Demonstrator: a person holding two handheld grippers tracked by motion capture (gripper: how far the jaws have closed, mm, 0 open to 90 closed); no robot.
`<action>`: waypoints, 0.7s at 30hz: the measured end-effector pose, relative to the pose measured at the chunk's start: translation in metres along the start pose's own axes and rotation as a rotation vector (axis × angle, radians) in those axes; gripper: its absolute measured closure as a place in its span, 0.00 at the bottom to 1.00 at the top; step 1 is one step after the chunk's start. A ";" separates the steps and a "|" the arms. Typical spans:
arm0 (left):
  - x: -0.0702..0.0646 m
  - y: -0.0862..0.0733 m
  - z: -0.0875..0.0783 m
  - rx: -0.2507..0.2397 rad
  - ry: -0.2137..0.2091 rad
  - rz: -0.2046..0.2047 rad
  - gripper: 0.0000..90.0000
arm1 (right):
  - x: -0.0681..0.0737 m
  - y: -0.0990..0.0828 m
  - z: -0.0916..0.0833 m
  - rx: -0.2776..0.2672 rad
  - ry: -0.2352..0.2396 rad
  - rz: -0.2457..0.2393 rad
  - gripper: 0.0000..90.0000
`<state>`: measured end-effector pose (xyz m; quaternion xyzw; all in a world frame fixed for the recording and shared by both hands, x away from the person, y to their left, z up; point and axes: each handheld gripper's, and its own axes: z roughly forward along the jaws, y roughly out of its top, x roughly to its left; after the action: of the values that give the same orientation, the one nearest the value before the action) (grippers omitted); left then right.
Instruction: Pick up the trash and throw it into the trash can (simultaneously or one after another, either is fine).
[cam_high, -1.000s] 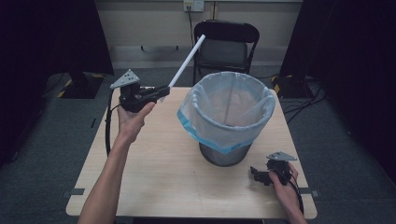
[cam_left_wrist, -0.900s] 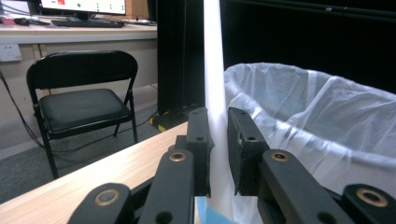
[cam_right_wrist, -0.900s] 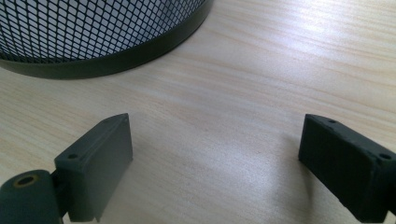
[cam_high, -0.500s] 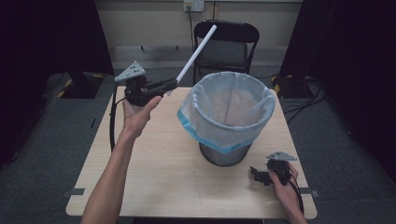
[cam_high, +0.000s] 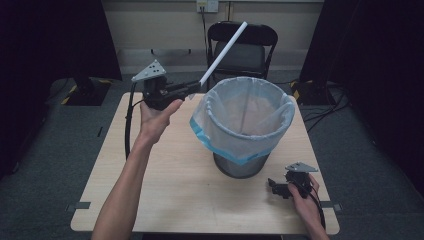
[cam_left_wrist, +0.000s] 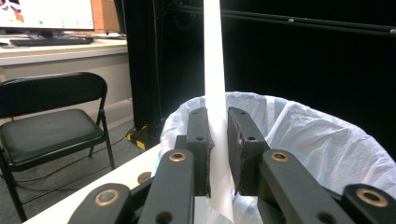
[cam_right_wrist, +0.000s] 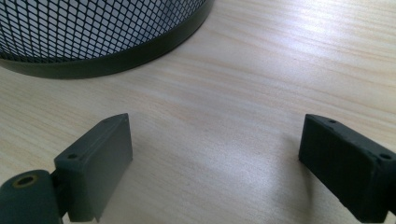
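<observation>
White paper tube (cam_high: 223, 51) clamped tight in the left tongs (cam_high: 192, 90) slants up just left of the bag-lined bin (cam_high: 242, 120) on the tabletop (cam_high: 170, 185), best tipped over the rim before release, while the right tongs (cam_high: 274, 186) rest wide open, empty.

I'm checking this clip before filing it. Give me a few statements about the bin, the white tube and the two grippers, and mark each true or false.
1. The left gripper is shut on the white tube. True.
2. The white tube lies flat on the table. False: it is held in the air, slanting up beside the bin.
3. The bin has a pale plastic liner folded over its rim. True.
4. The right gripper grips the bin's base. False: its jaws stand open over bare wood, short of the bin.
5. A black folding chair stands beyond the table. True.
</observation>
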<state>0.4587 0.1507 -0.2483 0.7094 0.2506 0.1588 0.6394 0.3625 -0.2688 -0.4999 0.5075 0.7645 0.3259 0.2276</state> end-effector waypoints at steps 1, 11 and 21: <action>-0.001 0.001 0.001 -0.002 -0.003 0.002 0.89 | 0.000 0.000 0.000 0.000 0.000 0.000 0.10; -0.013 0.009 0.016 -0.002 -0.046 0.009 0.89 | 0.000 0.000 0.000 0.000 0.000 0.000 0.10; -0.022 0.010 0.034 0.015 -0.104 -0.004 0.89 | 0.000 0.000 0.000 0.001 0.003 -0.002 0.10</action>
<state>0.4606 0.1093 -0.2404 0.7209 0.2194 0.1186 0.6466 0.3627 -0.2691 -0.4998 0.5062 0.7657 0.3260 0.2263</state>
